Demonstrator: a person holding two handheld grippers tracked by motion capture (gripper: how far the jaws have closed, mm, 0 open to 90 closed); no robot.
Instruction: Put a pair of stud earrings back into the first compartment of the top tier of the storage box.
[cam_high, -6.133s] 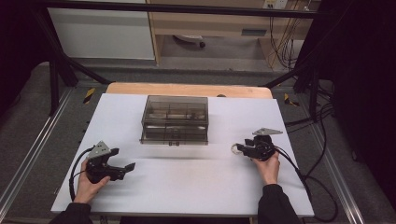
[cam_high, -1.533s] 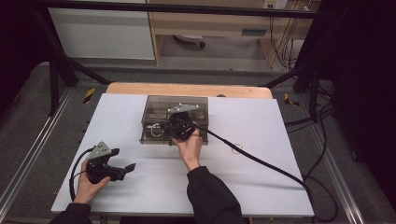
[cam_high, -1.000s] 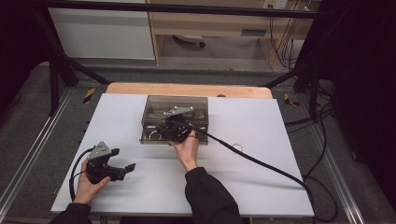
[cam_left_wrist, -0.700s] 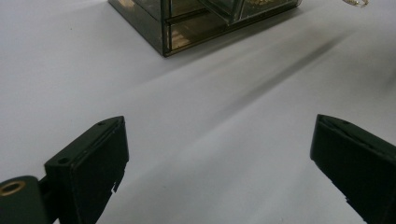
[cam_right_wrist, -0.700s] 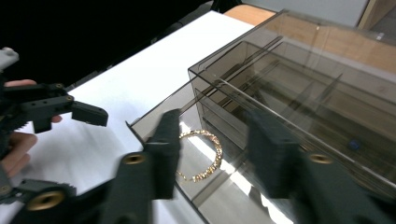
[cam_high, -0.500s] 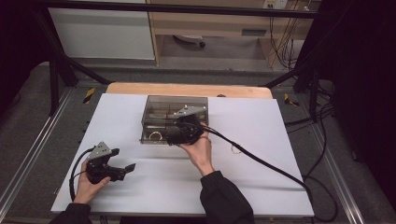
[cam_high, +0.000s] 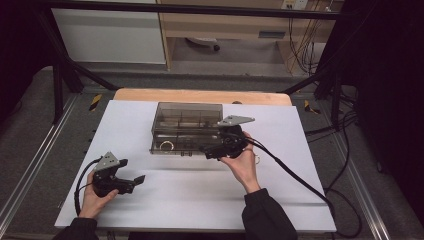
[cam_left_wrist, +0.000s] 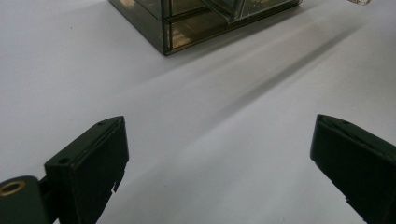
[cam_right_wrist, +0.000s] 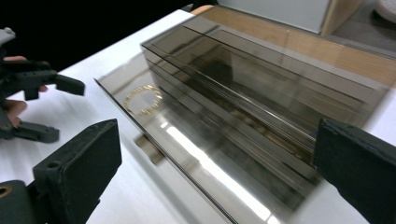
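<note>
Smoky plastic drawer box (cam_high: 186, 127) at table centre looks light, stiff, slippery, so pinch drawer front by handle; right gripper (cam_high: 212, 150), at its 4 o'clock, jaws just opened wide, nothing btw them.

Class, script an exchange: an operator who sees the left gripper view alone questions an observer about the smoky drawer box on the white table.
Operator: Is anything in the pulled-out drawer?
Observer: Yes, a gold beaded ring lies in it.
Operator: Where is the right gripper?
Observer: At the front of the box, just right of that drawer.
Operator: Is it gripping anything?
Observer: No. Its jaws have just been opening, and nothing is pinched between them.
</note>
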